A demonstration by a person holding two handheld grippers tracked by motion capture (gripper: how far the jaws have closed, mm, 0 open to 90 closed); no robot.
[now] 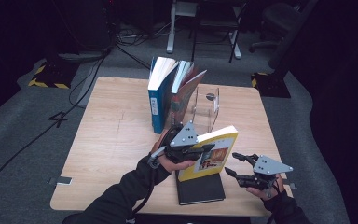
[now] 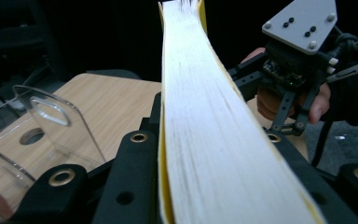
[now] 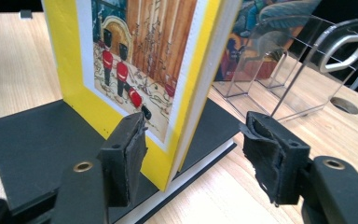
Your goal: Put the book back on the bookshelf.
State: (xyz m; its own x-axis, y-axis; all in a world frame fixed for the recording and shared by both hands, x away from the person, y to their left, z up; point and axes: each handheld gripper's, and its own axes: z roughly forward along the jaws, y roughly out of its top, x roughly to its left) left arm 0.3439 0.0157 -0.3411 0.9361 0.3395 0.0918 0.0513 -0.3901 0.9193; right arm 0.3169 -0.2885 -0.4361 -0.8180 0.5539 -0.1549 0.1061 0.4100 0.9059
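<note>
left gripper (image 1: 208,148) is clamped on the yellow book (image 1: 213,156), holding it upright over the black book (image 1: 200,188); right gripper (image 1: 233,164) sits open just beside its edge, not touching

The table (image 1: 116,140) was topped with pale wood-grain laminate, smooth and matt. A glossy yellow cover with a printed picture was seen on the yellow book (image 3: 135,65), and its page block (image 2: 200,140) was made of off-white paper, faintly streaked along the edge. The black book (image 3: 32,144) beneath was covered in a matt, even finish. The book stand (image 3: 303,70) was formed of clear, shiny plastic. The right gripper (image 3: 191,158) was built of matt black plastic with brass-coloured eyelets, and its pads (image 3: 130,158) were faced with rough, worn black rubber. A flat grey matt plate was borne by the left gripper (image 1: 208,148).
</note>
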